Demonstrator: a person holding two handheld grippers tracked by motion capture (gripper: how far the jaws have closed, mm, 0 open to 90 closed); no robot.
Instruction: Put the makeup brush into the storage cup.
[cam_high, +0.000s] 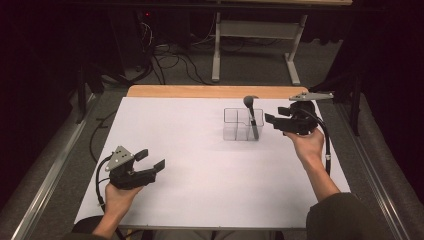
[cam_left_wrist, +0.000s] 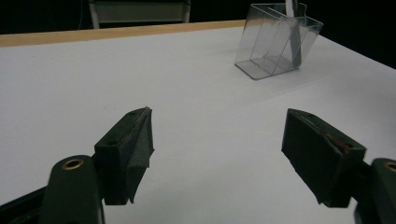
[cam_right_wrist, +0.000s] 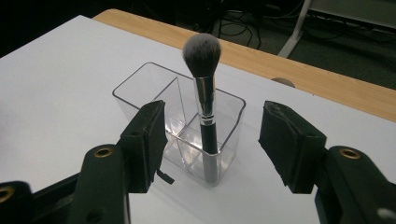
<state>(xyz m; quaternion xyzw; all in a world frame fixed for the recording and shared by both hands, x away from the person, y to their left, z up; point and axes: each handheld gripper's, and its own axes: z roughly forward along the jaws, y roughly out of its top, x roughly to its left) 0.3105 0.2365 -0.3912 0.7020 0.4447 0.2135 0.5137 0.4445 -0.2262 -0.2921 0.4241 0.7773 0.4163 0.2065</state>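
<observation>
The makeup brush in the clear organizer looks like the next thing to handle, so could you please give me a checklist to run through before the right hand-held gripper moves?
1. Makeup brush stands bristles up in the clear organizer, in the compartment nearest the right hand-held gripper: ok.
2. Right hand-held gripper open, nothing between its jaws: ok.
3. Its jaws face the brush handle with a free path: ok.
4. Left hand-held gripper open, away from the organizer: ok.
5. Organizer flat on the white table: ok.
6. Whether the organizer will stay put when the brush is pulled: cannot tell.
</observation>
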